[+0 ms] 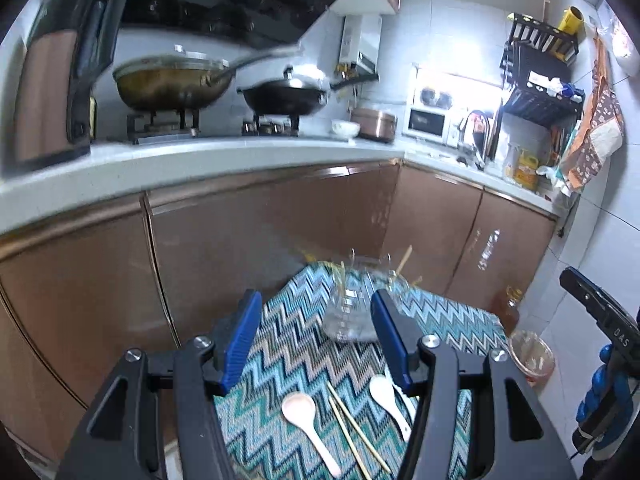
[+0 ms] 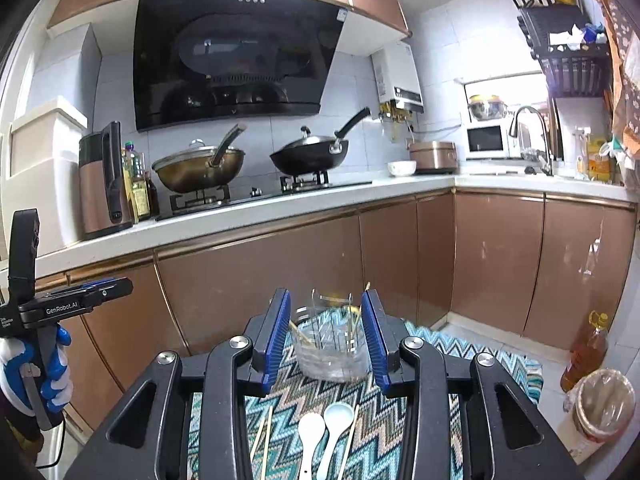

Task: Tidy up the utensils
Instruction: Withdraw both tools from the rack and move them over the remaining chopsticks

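Observing a tabletop (image 1: 288, 344) covered in a zigzag cloth, in front of brown kitchen cabinets (image 2: 280, 280).

Noting a clear glass holder (image 1: 348, 316) standing upright toward the far edge of the tabletop, with several chopsticks leaning inside it.

Recording two spoons lying flat near the near edge: a white spoon (image 2: 311, 428) and a pale blue spoon (image 2: 340, 414), side by side and apparently touching, bowls pointing toward the far edge.

Also recording loose chopsticks (image 1: 352, 428) lying on the cloth between and beside the spoons.

Finding the left tool (image 1: 316, 300) hovering above the near part of the tabletop, jaws parted widely and gripping nothing; seeing the glass holder framed between its blue pads (image 1: 240, 336) but lying well beyond them.

Finding the right tool (image 2: 326, 296) hovering alongside, jaws parted more narrowly and likewise gripping nothing, and pointing at the same holder without touching it.

Noting a blue and white gloved left hand (image 2: 56, 380) gripping the left tool's handle, and a gloved right hand (image 1: 604, 392) doing the same on the right.

Being unable to tell the exact number of chopsticks in the holder.
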Available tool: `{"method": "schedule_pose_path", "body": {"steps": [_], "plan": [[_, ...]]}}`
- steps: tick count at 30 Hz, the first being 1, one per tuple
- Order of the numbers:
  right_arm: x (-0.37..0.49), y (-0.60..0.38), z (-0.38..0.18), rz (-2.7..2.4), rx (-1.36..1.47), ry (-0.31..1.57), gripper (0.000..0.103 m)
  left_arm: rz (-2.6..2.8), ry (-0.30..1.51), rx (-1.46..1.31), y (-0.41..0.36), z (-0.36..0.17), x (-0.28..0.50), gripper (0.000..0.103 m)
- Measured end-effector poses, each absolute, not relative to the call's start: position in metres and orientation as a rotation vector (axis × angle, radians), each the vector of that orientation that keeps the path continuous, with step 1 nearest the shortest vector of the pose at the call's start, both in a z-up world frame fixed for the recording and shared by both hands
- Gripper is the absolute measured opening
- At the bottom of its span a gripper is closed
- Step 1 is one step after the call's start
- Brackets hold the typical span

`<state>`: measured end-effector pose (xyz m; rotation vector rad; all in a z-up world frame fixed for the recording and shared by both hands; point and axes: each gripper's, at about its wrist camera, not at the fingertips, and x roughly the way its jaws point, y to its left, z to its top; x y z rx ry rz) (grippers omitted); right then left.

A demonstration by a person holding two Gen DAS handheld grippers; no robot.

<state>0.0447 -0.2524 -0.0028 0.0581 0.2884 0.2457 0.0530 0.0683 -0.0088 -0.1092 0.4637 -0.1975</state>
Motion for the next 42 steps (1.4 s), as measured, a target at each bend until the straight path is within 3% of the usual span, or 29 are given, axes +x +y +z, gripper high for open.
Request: {"method": "schedule_pose_path", "body": {"steps": [17, 35, 42], "plan": [[0.039, -0.274, -0.053, 0.204, 0.102, 0.452, 0.039, -0.355, 0.812, -0.174, 0.037, -0.111, 0.072, 0.055], [0.090, -0.285, -0.138, 0.244, 0.139, 0.701, 0.039, -0.352, 1.162, -0.252, -0.003, -0.200, 0.134, 0.054], [0.109, -0.293, -0.173, 0.264, 0.162, 0.792, 0.039, -0.293, 1.254, -0.275, -0.006, -0.225, 0.155, 0.036]]}}
